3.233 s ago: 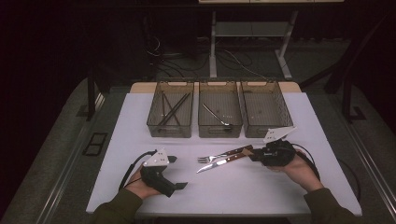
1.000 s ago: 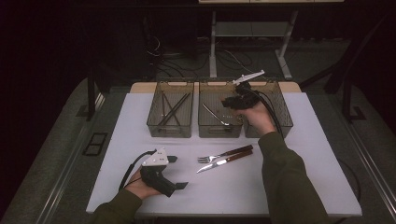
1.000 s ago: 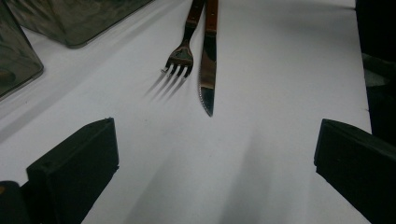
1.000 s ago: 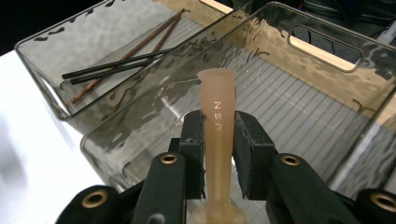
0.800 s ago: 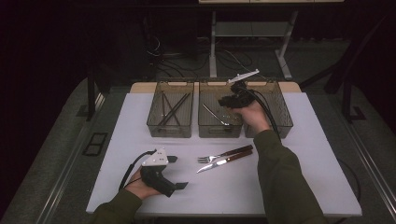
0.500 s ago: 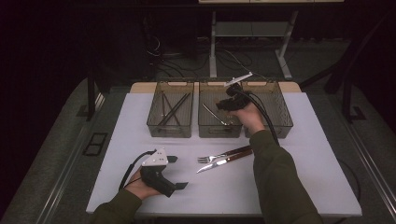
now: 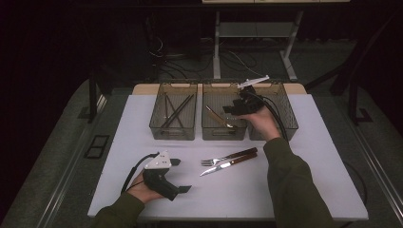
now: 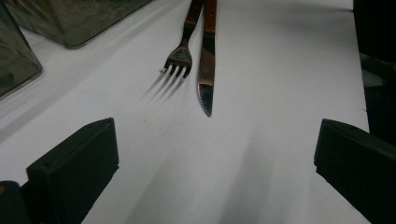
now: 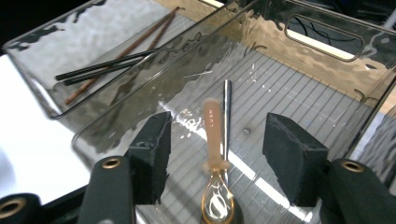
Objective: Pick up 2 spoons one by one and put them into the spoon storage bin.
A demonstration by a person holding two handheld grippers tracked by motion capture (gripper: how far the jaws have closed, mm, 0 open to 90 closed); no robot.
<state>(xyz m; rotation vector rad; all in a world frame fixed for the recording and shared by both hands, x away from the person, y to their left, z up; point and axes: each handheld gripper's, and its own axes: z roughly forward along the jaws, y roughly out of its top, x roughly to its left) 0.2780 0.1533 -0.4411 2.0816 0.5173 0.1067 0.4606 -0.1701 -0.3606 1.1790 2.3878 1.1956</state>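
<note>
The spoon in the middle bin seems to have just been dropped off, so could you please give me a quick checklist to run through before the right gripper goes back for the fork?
1. Right gripper open, jaws apart: ok.
2. Spoon free of the jaws and lying in the middle bin: ok.
3. Fork on the white table, nothing covering it: ok.
4. Fork apart from the knife: not ok; they lie side by side, very close.
5. Left gripper open and resting on the table, away from the fork: ok.
6. Whether the right bin holds anything: cannot tell.
</note>
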